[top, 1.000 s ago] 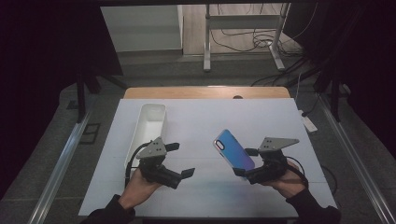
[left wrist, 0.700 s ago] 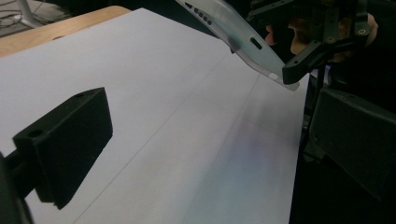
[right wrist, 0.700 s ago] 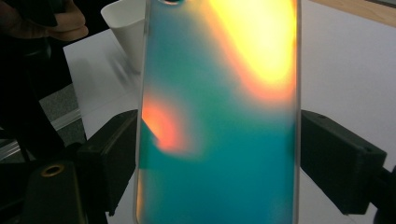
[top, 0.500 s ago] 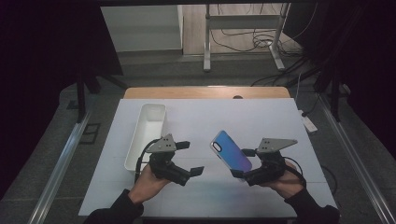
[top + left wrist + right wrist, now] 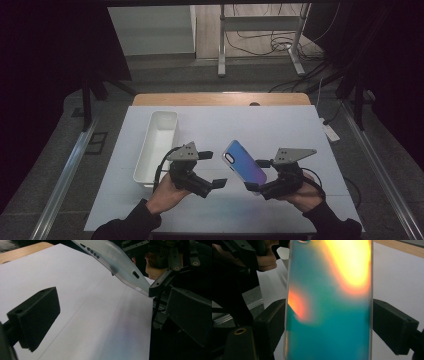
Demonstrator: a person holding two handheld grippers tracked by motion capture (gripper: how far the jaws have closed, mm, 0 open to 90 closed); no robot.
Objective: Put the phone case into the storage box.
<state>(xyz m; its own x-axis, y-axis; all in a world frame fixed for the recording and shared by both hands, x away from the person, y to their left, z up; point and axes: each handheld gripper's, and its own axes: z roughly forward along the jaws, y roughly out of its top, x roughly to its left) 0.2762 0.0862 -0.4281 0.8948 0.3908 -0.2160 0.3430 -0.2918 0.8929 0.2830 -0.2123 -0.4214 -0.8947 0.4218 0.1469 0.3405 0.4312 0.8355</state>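
Phone case (image 5: 244, 162) tilted, long axis up-left, clamped in right claw (image 5: 260, 175); left claw (image 5: 212, 170) open.

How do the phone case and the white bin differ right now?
The phone case is iridescent blue-purple; the bin is plain white. The case is held tilted above the table in the right gripper; the bin rests flat on the table, untouched. The case is thin and flat; the bin is deep and open-topped. Both are elongated.
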